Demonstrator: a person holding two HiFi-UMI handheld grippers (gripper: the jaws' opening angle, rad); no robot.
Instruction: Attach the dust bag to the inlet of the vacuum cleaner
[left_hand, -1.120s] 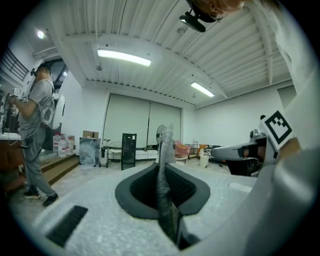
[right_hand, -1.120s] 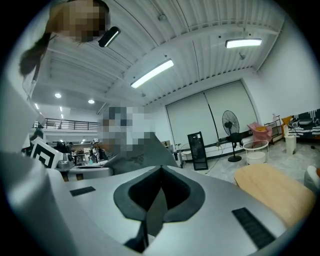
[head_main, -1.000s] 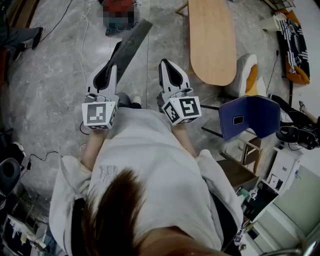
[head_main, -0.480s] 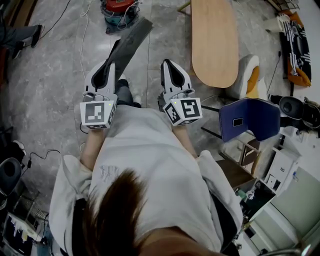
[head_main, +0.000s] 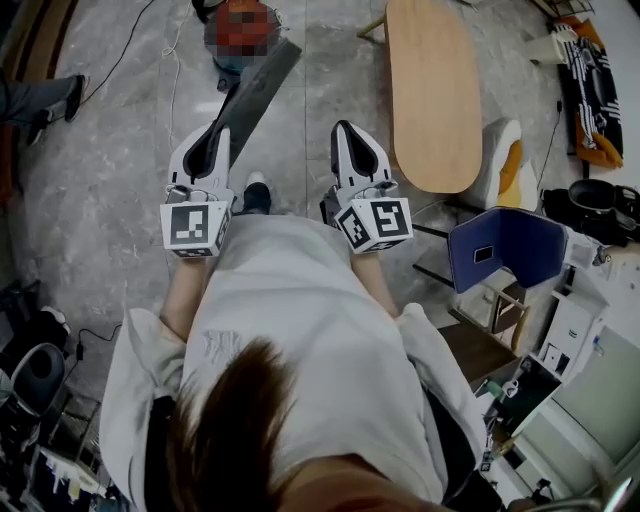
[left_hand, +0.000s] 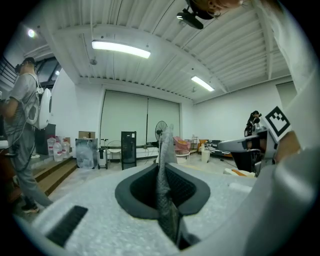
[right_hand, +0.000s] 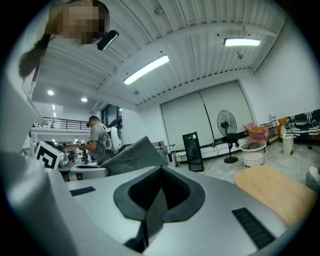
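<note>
One flat grey dust bag (head_main: 262, 88) — finely textured — clamped in the left gripper (head_main: 218, 135); right gripper (head_main: 345, 128) pressed together, empty.

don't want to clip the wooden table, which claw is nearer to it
Right. The right claw is just left of the wooden table in the head view, apart from it. The left claw is farther left, beyond the right one, shut on the dust bag.
</note>
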